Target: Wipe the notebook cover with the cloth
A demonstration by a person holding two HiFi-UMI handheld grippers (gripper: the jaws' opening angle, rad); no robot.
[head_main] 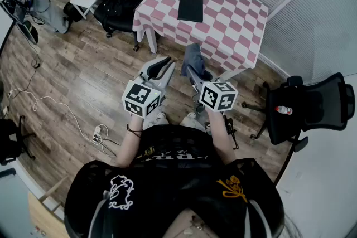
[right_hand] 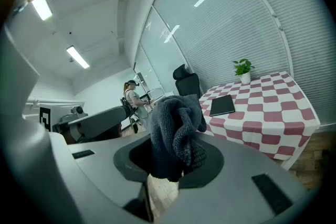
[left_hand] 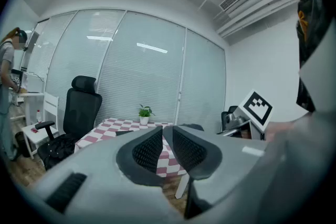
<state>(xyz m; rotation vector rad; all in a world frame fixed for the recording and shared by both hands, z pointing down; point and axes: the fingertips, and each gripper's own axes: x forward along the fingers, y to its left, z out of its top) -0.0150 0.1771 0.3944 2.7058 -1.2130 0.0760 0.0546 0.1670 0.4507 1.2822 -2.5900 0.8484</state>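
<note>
Standing well apart from the desk (head_main: 234, 30), the person holds both grippers in front of the body. At the left, the left gripper (head_main: 162, 67) is empty, its jaws almost together with only a thin gap between them. Beside it, the right gripper (head_main: 192, 69) is clamped on the bunched grey cloth (head_main: 193, 56). The black notebook (head_main: 191, 7) lies flat on the desk, untouched. I judge that the wiping is not yet begun and this is the approach. The next move needs stepping closer and lowering the cloth onto the cover.
</note>
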